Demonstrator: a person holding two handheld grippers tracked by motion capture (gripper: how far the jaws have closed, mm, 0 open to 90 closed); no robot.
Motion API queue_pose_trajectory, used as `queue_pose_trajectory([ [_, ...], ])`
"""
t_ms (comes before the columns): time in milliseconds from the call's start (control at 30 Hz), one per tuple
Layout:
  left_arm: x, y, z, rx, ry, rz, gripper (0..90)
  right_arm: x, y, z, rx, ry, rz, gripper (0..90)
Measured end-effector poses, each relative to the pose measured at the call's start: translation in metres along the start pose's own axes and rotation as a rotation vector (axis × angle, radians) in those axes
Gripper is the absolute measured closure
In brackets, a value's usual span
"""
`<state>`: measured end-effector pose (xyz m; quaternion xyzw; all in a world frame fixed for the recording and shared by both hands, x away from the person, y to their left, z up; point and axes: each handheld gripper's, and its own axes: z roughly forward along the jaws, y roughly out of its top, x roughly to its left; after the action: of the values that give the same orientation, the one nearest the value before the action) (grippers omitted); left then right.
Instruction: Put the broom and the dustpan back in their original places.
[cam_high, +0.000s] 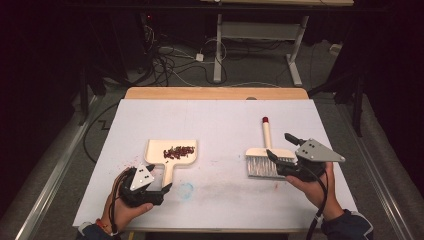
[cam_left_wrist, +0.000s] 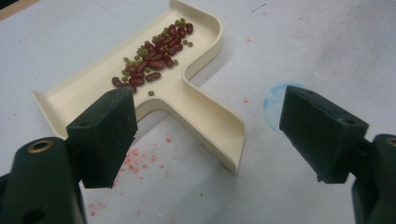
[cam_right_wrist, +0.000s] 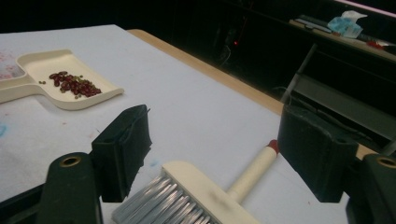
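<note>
White paper-covered table, stained, mostly bare. Left gripper is held with jaws apart, empty, astride the handle end of the cream plastic dustpan; handle axis runs away toward the red and green beans. Right gripper, jaws apart, sits over the cream grey-bristled brush, handle pointing to the far edge.
</note>
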<state>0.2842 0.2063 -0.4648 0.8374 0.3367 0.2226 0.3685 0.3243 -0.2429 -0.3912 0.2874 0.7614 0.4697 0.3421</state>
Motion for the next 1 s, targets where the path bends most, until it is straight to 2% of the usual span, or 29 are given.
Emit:
queue_pose_trajectory([
  [233, 0.000, 0.000, 0.001, -0.002, -0.002, 0.004, 19.2, 0.000, -0.012, -0.008, 0.000, -0.007, 0.004, 26.1],
  [300, -0.001, 0.000, 0.000, -0.010, 0.011, 0.010, 19.3, 0.000, -0.015, -0.009, -0.001, 0.001, 0.007, 26.1],
  [400, 0.000, 0.000, -0.001, -0.011, 0.011, 0.015, 19.3, 0.001, -0.021, -0.011, 0.010, -0.025, -0.016, 25.9],
  [633, 0.000, 0.000, -0.001, -0.018, 0.016, 0.024, 19.3, 0.003, -0.036, -0.018, 0.016, -0.041, -0.021, 24.5],
  [867, 0.000, 0.000, 0.001, -0.016, 0.016, 0.030, 19.3, 0.003, -0.053, -0.026, 0.030, -0.041, 0.007, 24.5],
  [1000, 0.002, 0.001, 0.001, -0.017, 0.038, 0.027, 19.5, 0.004, -0.062, -0.030, 0.053, -0.038, 0.011, 24.5],
])
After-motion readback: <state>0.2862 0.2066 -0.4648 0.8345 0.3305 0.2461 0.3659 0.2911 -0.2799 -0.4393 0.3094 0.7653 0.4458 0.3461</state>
